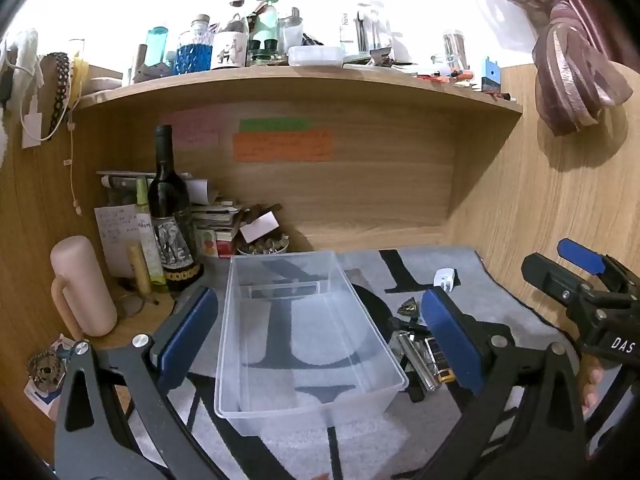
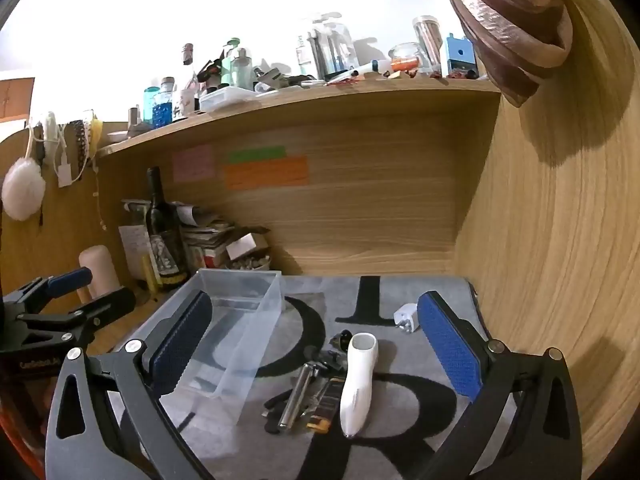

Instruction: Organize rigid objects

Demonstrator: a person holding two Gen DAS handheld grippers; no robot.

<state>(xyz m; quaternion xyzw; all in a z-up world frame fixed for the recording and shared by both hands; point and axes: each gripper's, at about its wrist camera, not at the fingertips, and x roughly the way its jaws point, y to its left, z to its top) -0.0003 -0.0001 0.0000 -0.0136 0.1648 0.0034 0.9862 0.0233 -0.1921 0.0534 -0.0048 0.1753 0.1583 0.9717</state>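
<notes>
Presently both tools hover wide apart, gripping nothing: left tool [image 1: 320, 336] straddles the clear plastic bin [image 1: 304, 340], right tool [image 2: 316, 352] frames the loose items. Bin sits on a grey lettered mat [image 2: 400, 432] on the bench, nothing visible inside. Just right of it: white handheld device [image 2: 358, 384], metal cylinder [image 2: 296, 398], small dark bits. White plug [image 2: 405, 317] lies apart, farther back.
</notes>
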